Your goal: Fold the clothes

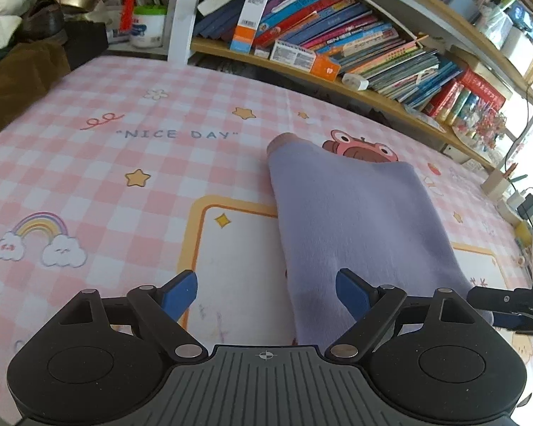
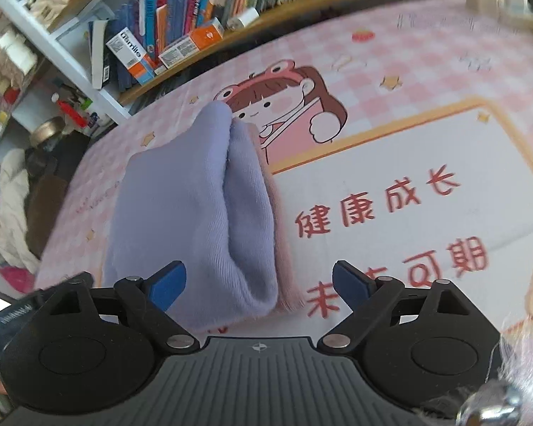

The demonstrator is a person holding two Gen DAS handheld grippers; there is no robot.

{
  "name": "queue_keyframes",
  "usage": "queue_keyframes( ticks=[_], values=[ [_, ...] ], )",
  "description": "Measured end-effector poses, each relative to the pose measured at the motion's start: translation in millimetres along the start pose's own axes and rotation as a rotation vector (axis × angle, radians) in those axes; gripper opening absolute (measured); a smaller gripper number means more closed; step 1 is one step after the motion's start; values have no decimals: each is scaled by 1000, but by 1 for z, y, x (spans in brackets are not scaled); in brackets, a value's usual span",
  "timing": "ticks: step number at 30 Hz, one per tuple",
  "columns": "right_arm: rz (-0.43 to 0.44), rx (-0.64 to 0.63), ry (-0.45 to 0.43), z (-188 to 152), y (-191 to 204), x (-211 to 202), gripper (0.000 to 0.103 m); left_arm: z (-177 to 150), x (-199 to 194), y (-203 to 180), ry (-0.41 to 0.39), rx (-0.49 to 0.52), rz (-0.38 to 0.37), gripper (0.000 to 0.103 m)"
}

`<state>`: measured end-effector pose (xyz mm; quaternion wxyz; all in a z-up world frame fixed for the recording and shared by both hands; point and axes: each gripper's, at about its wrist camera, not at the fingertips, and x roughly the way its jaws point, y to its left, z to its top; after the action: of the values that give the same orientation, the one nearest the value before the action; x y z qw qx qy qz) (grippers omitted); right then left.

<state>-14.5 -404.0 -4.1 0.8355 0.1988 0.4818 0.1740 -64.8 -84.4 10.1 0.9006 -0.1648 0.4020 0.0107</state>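
Both hand-held grippers, left (image 1: 266, 293) and right (image 2: 259, 284), stood wide, gripping nothing. Between the right fingers, at center frame, the folded lavender garment (image 2: 195, 206) lay on the pink checked desk (image 2: 426, 53). Its plump, layered fold could spring apart if nudged carelessly.

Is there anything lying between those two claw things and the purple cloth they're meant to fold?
Nothing visible. The folded purple garment lies on the pink checked mat, directly ahead of the open right gripper and open left gripper, with only bare mat around it.
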Motion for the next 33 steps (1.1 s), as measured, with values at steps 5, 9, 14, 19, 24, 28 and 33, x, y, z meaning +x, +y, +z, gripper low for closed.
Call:
queue_keyframes(
  ticks=[5,9,14,19,24,28,33],
  values=[
    [35,50,43,14,-10,15,89,4,19,0,46,-34,-23,89],
    [90,66,81,21,-15,24,86,5,27,3,55,-87,-57,90],
    [155,60,120,25,-13,36,62,6,40,10,61,-178,-112,90],
    [166,39,121,31,-6,45,53,9,49,-1,58,-210,-124,84],
    [144,-93,86,28,12,44,33,7,46,-18,22,-206,-118,51],
    [120,-438,-61,13,53,21,27,10,40,-33,-2,-103,-63,47],
    [98,-492,-60,11,55,24,28,11,42,-22,18,-142,-90,50]
  ],
)
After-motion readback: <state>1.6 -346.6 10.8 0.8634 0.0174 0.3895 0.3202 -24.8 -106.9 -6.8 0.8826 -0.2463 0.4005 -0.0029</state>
